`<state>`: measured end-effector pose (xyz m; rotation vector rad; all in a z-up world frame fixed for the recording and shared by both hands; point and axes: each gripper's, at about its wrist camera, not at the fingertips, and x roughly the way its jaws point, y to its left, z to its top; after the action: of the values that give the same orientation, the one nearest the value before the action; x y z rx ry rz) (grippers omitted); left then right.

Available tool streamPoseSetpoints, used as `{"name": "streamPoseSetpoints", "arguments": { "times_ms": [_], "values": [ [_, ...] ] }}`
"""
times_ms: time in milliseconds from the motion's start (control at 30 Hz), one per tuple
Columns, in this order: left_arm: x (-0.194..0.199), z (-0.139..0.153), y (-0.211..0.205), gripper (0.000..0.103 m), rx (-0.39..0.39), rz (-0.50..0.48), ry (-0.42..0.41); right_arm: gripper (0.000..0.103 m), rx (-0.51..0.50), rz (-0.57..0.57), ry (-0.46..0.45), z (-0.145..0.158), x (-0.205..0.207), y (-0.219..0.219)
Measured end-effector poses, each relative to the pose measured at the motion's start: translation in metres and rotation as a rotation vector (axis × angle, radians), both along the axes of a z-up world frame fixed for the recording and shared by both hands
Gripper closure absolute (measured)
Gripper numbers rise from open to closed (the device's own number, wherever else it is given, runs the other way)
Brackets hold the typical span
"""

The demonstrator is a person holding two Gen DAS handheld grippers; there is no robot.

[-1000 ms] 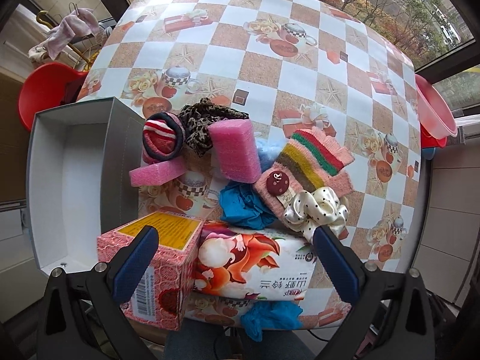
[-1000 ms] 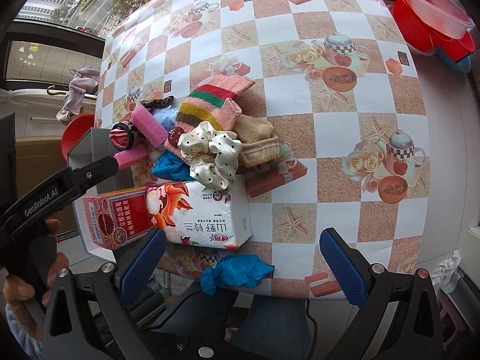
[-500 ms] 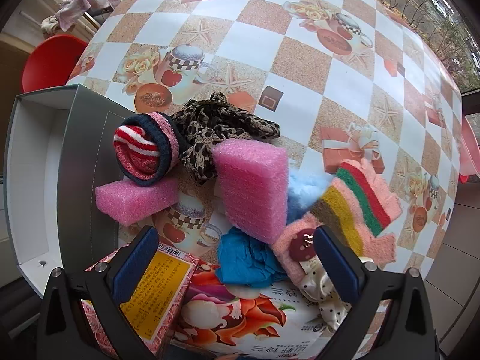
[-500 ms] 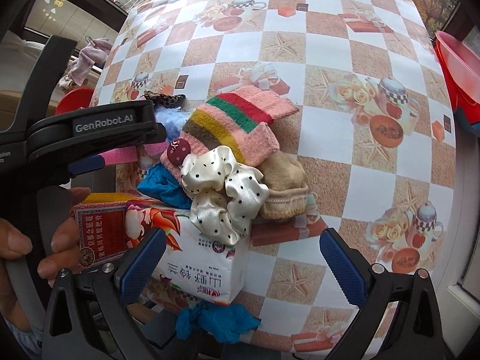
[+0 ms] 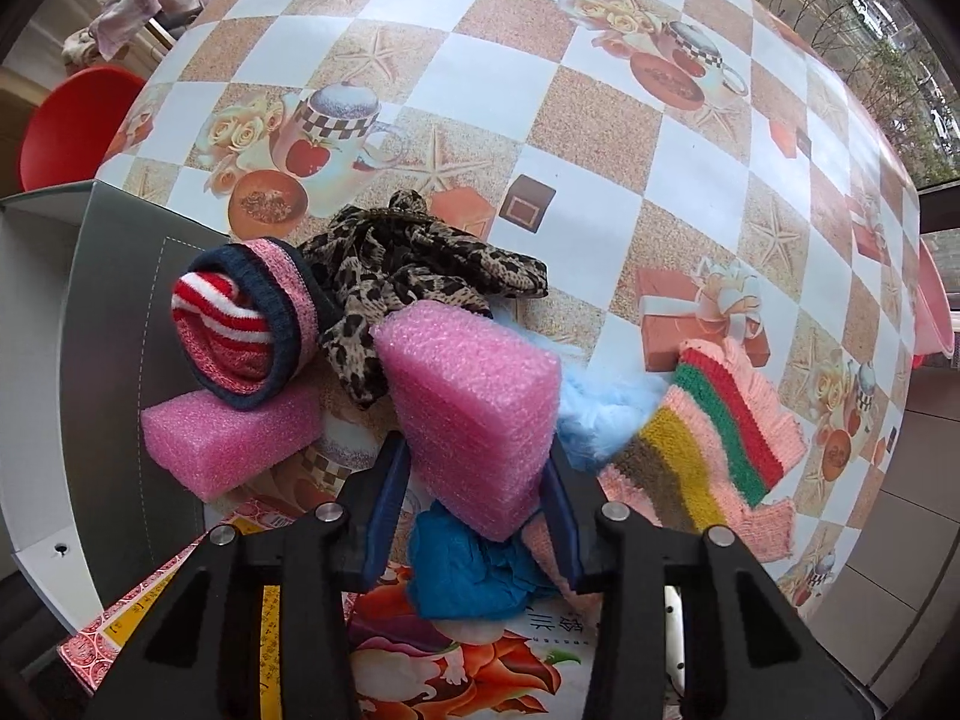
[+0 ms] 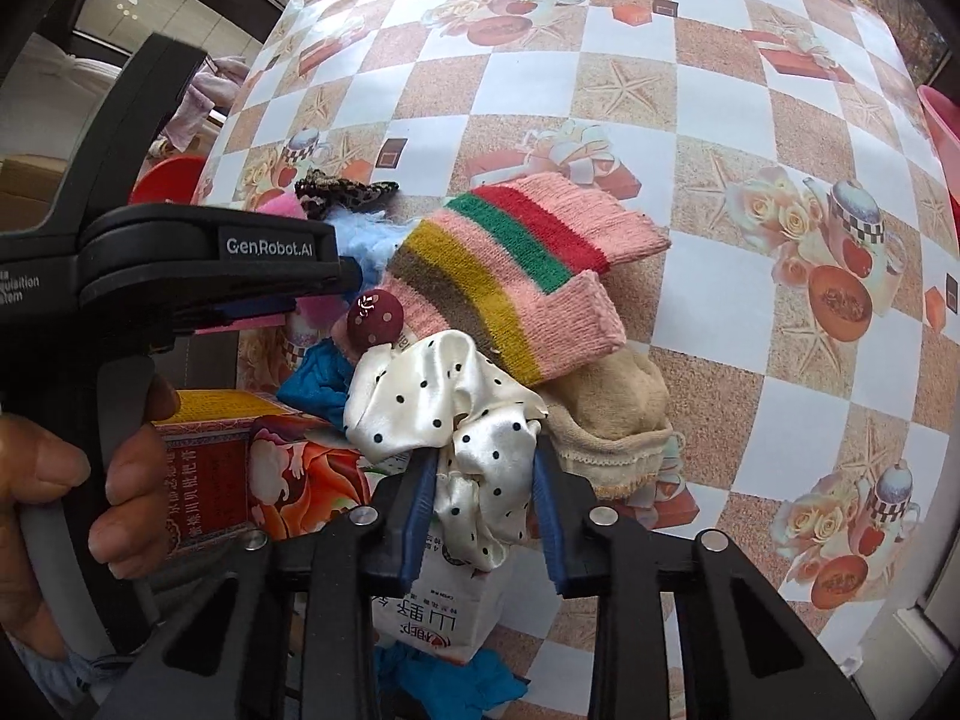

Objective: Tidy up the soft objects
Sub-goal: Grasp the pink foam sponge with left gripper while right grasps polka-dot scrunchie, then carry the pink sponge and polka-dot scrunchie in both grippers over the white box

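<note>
On the checkered tabletop lies a heap of soft things next to a grey box. The left hand-held gripper points down on the big pink sponge; its jaws are closing and both blue pads already touch the sides of the sponge. A smaller pink sponge lies to the left, under a rolled red striped sock, and a leopard cloth lies behind. The right hand-held gripper is closing too, and its pads press on the white dotted scrunchie, which rests on a tissue pack. The striped pink glove and a beige sock lie just beside the scrunchie. A hand holds the left gripper's handle.
</note>
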<state>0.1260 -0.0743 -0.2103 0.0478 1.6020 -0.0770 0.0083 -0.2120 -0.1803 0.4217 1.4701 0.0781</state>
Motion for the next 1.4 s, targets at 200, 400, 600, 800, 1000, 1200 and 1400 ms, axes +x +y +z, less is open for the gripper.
{"name": "streamPoseSetpoints", "arguments": {
  "times_ms": [200,400,600,800,1000,1200,1400],
  "values": [
    [-0.009,0.033,-0.003,0.058,-0.003,-0.077,-0.093,0.075,0.052,-0.091,-0.038,0.02,-0.008,-0.023],
    [-0.025,0.064,-0.015,0.058,-0.016,-0.172,-0.139,0.075,0.077,-0.139,-0.059,0.039,-0.021,-0.038],
    [-0.049,0.088,-0.029,0.058,-0.042,-0.273,-0.152,0.075,0.072,-0.177,-0.067,0.054,-0.034,-0.047],
    [-0.075,0.107,-0.031,0.058,-0.061,-0.37,-0.17,0.075,0.067,-0.202,-0.062,0.062,-0.047,-0.05],
    [-0.1,0.116,-0.024,0.058,-0.078,-0.45,-0.16,0.075,0.064,-0.22,-0.067,0.07,-0.065,-0.047],
    [-0.122,0.125,-0.009,0.058,-0.1,-0.52,-0.164,0.075,0.063,-0.241,-0.068,0.078,-0.082,-0.033],
    [-0.129,0.146,0.013,0.058,-0.134,-0.59,-0.221,0.075,0.048,-0.274,-0.087,0.093,-0.093,-0.006]
  ]
}}
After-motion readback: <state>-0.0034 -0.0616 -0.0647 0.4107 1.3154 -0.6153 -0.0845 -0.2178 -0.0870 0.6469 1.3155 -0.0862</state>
